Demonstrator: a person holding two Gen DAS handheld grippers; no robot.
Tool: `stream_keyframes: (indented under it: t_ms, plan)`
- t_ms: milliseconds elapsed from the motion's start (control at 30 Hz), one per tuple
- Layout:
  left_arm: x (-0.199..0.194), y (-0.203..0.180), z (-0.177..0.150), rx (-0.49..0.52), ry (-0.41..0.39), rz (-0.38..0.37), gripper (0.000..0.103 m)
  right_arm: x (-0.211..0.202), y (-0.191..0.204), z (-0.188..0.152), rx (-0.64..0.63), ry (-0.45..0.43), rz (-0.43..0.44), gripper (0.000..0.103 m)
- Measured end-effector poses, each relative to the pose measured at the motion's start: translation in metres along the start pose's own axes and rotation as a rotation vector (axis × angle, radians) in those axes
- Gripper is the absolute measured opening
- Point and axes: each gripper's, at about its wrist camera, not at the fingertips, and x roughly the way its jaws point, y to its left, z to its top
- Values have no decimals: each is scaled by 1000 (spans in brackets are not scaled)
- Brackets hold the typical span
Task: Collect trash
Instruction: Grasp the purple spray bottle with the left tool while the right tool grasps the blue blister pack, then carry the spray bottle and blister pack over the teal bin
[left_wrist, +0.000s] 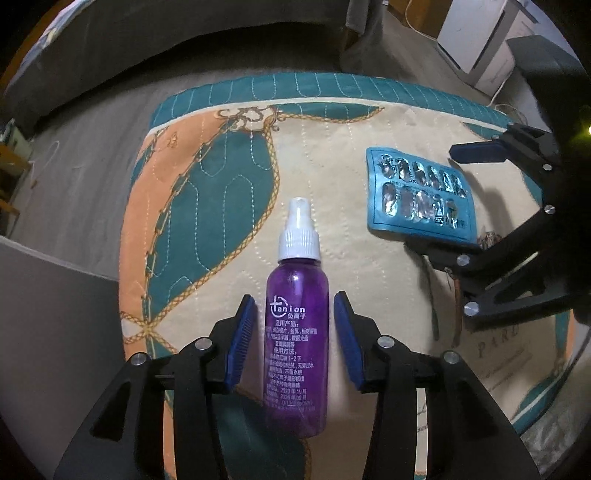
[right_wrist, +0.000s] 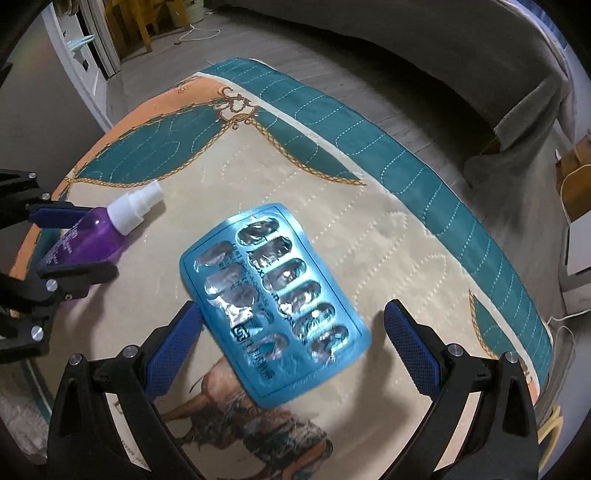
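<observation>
Trash here is two pieces lying on a quilted cloth patterned in teal, orange and cream: a purple spray bottle and an emptied blue pill sheet. In the left wrist view the bottle lies flat at centre frame, white nozzle pointing toward the top, and the left gripper has its fingers spread open on either side of the printed body, close beside it but with a gap showing on both sides, so nothing is held. In the right wrist view the pill sheet lies at centre, running from upper left to lower right, and the right gripper stands wide open around its lower half, also holding nothing. The bottle looks like light, stiff plastic, smooth and round, so it may roll or slip; the wide labelled body is probably the best place to take hold, not the narrower nozzle. The pill sheet looks thin, very light and bendable, with torn foil pockets, and it lies almost flat on the soft cloth; pinching across its narrow width at the long edges seems likeliest to work, though it could buckle.
</observation>
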Motion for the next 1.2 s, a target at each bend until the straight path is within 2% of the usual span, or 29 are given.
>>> stream_keyframes:
  t_ms: [67,167,200,300,433,767,1000,1200]
  plan:
    - [0,0,0,-2,-6,6,46,1,-1,-1,7,-3,9,96]
    - [-1,-3,-3,2,-11,13,41,-3,0,-2,10,-8,28,83]
    - [-2,-4,-4,7,-11,11,33,-6,0,-3,9,-9,33,75]
    - [-4,-10,-5,13,-13,10,33,-10,-2,-5,29,4,39,70]
    - [-9,-19,-5,32,-35,20,33,-23,-9,-13,70,-3,28,69]
    - [-47,-50,-19,123,-118,11,33,-90,-41,-45,187,-89,-25,69]
    - [-73,-93,-14,159,-179,-23,33,-146,-72,-86,327,-135,-73,69]
    - [-81,-137,-10,222,-190,-31,33,-186,-92,-129,450,-166,-96,69]
